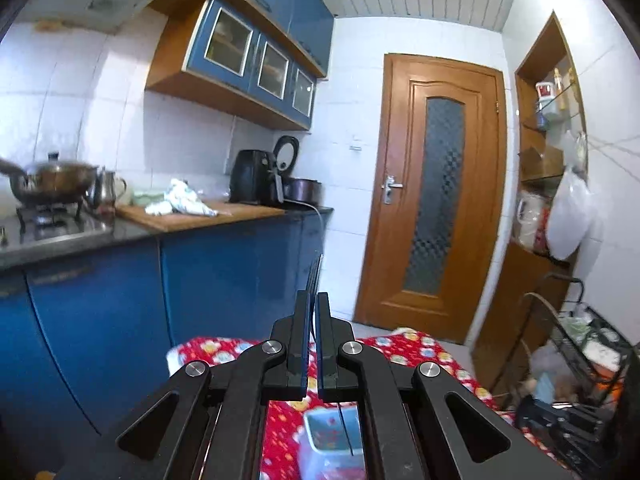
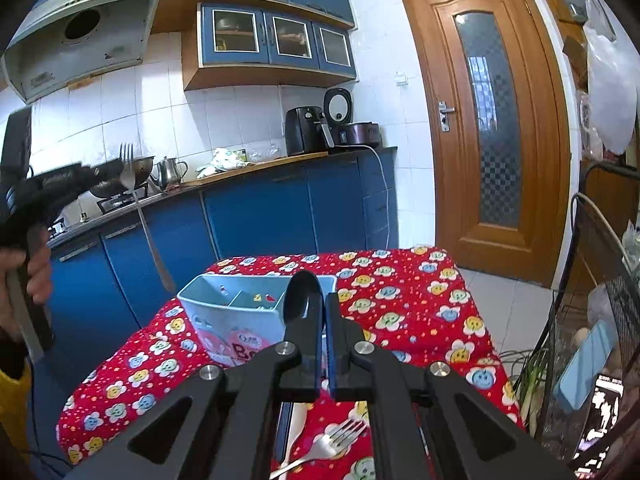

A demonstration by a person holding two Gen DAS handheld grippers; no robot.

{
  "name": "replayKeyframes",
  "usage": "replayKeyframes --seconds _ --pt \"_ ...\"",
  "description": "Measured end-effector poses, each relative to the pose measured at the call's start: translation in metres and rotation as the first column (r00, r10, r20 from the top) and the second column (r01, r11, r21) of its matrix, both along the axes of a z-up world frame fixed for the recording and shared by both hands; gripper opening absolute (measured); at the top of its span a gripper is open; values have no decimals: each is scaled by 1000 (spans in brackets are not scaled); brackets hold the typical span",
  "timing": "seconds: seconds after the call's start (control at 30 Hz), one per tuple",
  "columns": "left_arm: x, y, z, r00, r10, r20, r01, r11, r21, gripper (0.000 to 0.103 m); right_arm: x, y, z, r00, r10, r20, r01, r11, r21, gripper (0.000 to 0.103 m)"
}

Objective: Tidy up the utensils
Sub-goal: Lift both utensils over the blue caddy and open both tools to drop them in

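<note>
Your left gripper [image 2: 120, 172] is clamped on a metal fork [image 2: 138, 200], held high at the far left of the right wrist view, well above and to the left of the table; the tines point up and the handle hangs down and slightly to the right, its tip above the left end of the utensil holder [image 2: 224, 320]. In the left wrist view you see the same fork edge-on, a thin dark sliver [image 1: 314, 280] rising from between the fingers, which are pressed together on it. Your right gripper [image 2: 323, 308] is clenched on a black spoon [image 2: 303, 296], whose bowl stands up just past the fingertips, in front of the right part of the holder. The holder is a pale blue tub with dividers making compartments, sitting on the left half of the table, which is covered with a red flowered cloth [image 2: 420, 300]. A second fork [image 2: 320, 448] lies on the cloth near you, beneath the right gripper, tines to the right, and beside it lies a white flat piece I cannot identify. Your hand [image 2: 34, 268] grips the left gripper's handle at the left edge, a yellow sleeve below it. Beyond the table run blue cabinets [image 2: 260, 220] with a countertop bearing a pot on the stove, a kettle, a cutting board and a black air fryer [image 2: 304, 130]. A wooden door [image 2: 492, 120] stands far right, and a wire rack fills the near right side.
</note>
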State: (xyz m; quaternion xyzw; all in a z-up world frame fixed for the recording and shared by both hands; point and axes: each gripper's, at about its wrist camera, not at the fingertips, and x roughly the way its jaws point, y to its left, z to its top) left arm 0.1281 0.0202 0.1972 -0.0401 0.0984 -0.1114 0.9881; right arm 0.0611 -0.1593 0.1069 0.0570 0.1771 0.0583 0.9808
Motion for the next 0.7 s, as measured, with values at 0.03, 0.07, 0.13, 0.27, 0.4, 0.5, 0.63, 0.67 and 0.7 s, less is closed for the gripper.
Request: replayKeyframes --seconds 0.03,0.07,0.13,0.27,0.4,0.5,0.63,0.67,0.7 --pt "4 -2 0 1000 7 5 -7 1000 14 2 3 0 1 1000 -3 5 3 1000 -4 3" --pt "8 -5 -2 1000 13 7 -14 999 30 2 6 0 1 1000 -5 7 5 1000 -4 3" --pt "18 -8 -9 1000 21 -1 -21 999 50 2 15 0 3 1000 -5 11 5 1000 4 3" --pt "32 -12 -30 999 24 -30 -22 998 63 2 34 2 6 1000 -12 24 12 1000 2 3" --pt "43 -12 -51 998 8 -61 -5 999 49 2 55 10 9 998 -31 63 32 999 -16 3" --pt "50 -11 -64 997 -8 -82 10 999 31 2 70 16 9 995 -40 95 42 999 -20 3" --pt "55 -13 -77 995 -22 -99 23 1000 18 2 88 23 4 990 -49 135 55 998 -43 3" --pt "55 -13 -81 995 -28 -101 30 999 16 2 92 24 2 989 -48 142 56 997 -50 3" --pt "55 -13 -83 994 -33 -103 35 999 13 2 97 27 0 988 -46 149 56 996 -64 3"
